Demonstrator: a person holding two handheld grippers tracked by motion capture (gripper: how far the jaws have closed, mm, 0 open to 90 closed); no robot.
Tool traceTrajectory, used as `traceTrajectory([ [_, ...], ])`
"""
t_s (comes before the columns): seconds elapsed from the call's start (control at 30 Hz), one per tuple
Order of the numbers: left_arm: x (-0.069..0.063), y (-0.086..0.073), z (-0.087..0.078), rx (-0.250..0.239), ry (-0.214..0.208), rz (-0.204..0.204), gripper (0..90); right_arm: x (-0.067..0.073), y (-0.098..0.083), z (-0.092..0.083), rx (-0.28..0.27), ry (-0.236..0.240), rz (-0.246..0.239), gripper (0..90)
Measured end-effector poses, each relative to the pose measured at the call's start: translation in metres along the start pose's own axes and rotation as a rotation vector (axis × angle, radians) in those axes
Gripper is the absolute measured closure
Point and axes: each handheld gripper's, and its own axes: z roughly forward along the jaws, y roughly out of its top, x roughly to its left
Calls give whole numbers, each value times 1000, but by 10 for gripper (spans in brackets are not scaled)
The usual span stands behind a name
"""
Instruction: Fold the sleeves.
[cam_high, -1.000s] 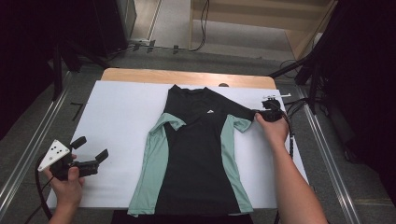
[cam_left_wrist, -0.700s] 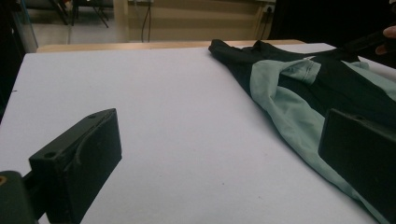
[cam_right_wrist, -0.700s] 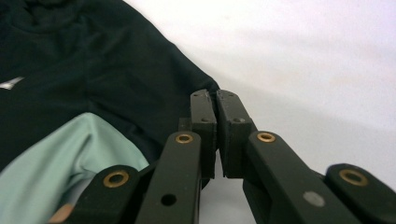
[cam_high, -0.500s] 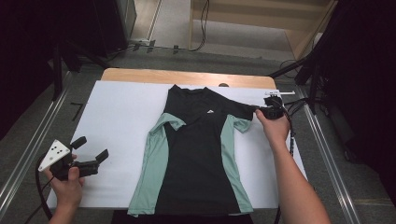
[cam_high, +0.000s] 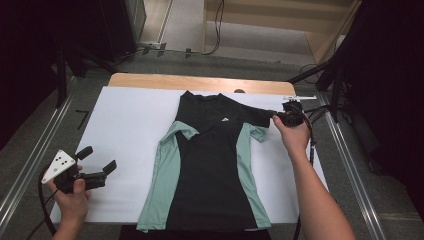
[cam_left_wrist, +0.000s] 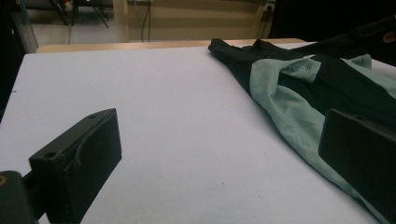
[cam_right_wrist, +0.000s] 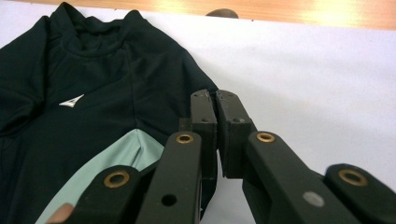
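- The left gripper (cam_high: 97, 159) is held in the person's left hand (cam_high: 71, 197) at the near left of the bench (cam_high: 120, 130), over the white sheet's near corner. Its fingers (cam_left_wrist: 77, 161) are spread wide apart, and nothing is held between them.
- A grey three-cornered plate (cam_high: 58, 165) is seen on top of that gripper, and a cable (cam_high: 44, 207) is trailed from it toward the near edge.
- In the left gripper view, bare white surface is seen between the two fingers, with the shirt (cam_left_wrist: 299, 88) lying just beyond the finger on the right.
- The shirt (cam_high: 212, 165), black with pale green side panels, is spread flat on the middle of the bench, collar at the far side and hem at the near edge. A small white logo (cam_high: 224, 120) is seen on its chest.
- The right gripper (cam_high: 275, 116) is held in the right hand (cam_high: 292, 136) at the far right, at the tip of the shirt's sleeve (cam_high: 257, 116).
- In the right gripper view its fingers (cam_right_wrist: 205, 126) are pressed together, and the black sleeve edge (cam_right_wrist: 196, 88) is pinched between them.
- A strip of bare wood (cam_high: 200, 82) is left uncovered along the bench's far edge.
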Motion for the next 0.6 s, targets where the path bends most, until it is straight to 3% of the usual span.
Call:
traceTrajectory([
  [0.6, 0, 0, 0, -1, 0, 1, 0, 23, 13, -7, -39, 33, -40, 852],
])
